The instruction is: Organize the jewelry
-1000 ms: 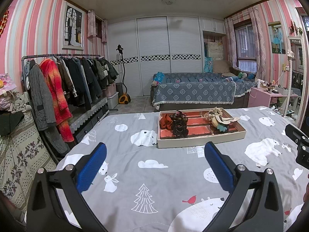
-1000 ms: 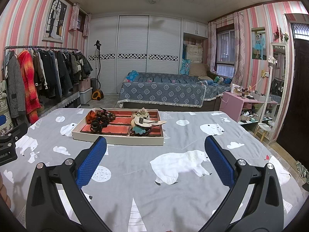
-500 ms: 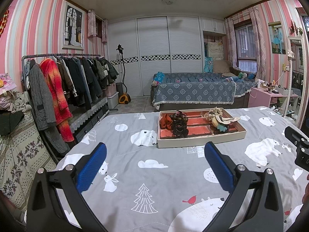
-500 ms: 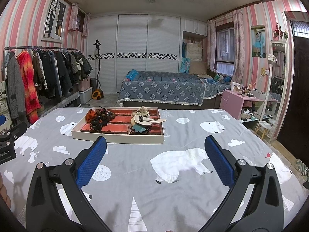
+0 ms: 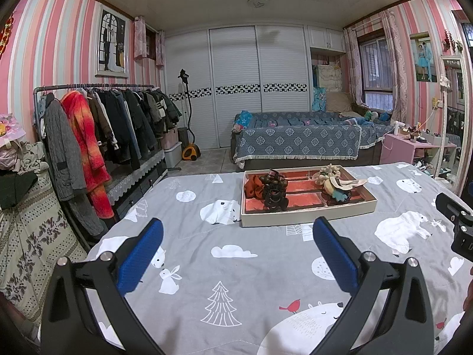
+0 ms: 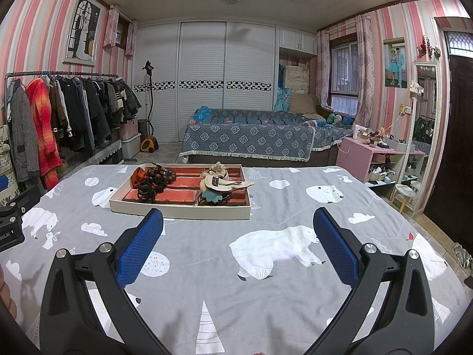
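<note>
A white tray (image 5: 307, 217) (image 6: 180, 210) with red compartments rests on a grey bed cover printed with polar bears. In its left part lie an orange scrunchie (image 5: 253, 185) (image 6: 139, 177) and dark beaded bracelets (image 5: 275, 192) (image 6: 153, 183). Its right part holds cream and teal hair pieces (image 5: 337, 182) (image 6: 217, 185). My left gripper (image 5: 236, 245) hovers open in front of the tray, nothing between its blue pads. My right gripper (image 6: 236, 244) is open too, in front of the tray and to its right. Each gripper's body shows at the edge of the other's view.
A clothes rack (image 5: 97, 124) full of coats stands left of the bed. Beyond the tray are a blue-covered bed (image 5: 301, 142), white closet doors (image 5: 260, 82) and a pink side table (image 6: 363, 153). A standing mirror (image 6: 425, 130) leans at the right.
The right wrist view has edged slightly forward and right, so the tray sits a little more to the left. The left gripper has hardly moved. Both stay open.
</note>
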Available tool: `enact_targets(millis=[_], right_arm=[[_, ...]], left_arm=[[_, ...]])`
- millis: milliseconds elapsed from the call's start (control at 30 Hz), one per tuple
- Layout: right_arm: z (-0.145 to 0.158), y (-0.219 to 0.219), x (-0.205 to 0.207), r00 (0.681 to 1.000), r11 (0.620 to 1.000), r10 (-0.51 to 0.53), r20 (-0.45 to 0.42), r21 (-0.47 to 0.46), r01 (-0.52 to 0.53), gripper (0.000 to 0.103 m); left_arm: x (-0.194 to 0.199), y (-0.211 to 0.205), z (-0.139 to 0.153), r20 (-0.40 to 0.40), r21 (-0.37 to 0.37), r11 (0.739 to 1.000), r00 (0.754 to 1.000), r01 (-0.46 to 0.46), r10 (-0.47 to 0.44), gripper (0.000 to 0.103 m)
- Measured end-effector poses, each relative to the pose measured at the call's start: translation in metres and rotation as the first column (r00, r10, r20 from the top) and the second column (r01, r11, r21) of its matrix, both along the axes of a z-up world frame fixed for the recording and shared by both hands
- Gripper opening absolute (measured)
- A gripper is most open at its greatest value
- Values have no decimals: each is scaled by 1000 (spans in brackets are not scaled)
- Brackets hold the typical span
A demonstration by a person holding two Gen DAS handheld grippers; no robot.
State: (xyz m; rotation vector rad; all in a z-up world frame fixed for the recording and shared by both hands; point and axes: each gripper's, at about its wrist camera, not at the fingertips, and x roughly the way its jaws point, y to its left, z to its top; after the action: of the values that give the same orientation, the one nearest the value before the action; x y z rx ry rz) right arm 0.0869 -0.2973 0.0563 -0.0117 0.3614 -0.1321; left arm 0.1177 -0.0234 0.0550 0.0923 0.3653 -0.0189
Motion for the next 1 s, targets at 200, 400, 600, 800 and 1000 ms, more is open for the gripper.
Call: enact_targets(millis=[200,400,600,800,1000], right_arm=[[0,0,0,1000,1000,-1,0,0,1,99],[1,0,0,1000,1000,-1,0,1,1,99],[0,0,0,1000,1000,0,0,0,0,99],[1,0,0,1000,1000,0,1,2,0,99],[-2,0,-1,1000,1000,2,2,0,-2,99]], left_arm=[[0,0,0,0,1,1000,1000,-1,1,99],[1,0,0,0,1,1000,1000,0,0,99],[-1,1,-1,0,1,1000,1000,-1,1,99],[0,1,-1,-2,2,1000,1000,-1,1,99],[0,2,-1,-4,-1,1000,1000,-11,11,99]])
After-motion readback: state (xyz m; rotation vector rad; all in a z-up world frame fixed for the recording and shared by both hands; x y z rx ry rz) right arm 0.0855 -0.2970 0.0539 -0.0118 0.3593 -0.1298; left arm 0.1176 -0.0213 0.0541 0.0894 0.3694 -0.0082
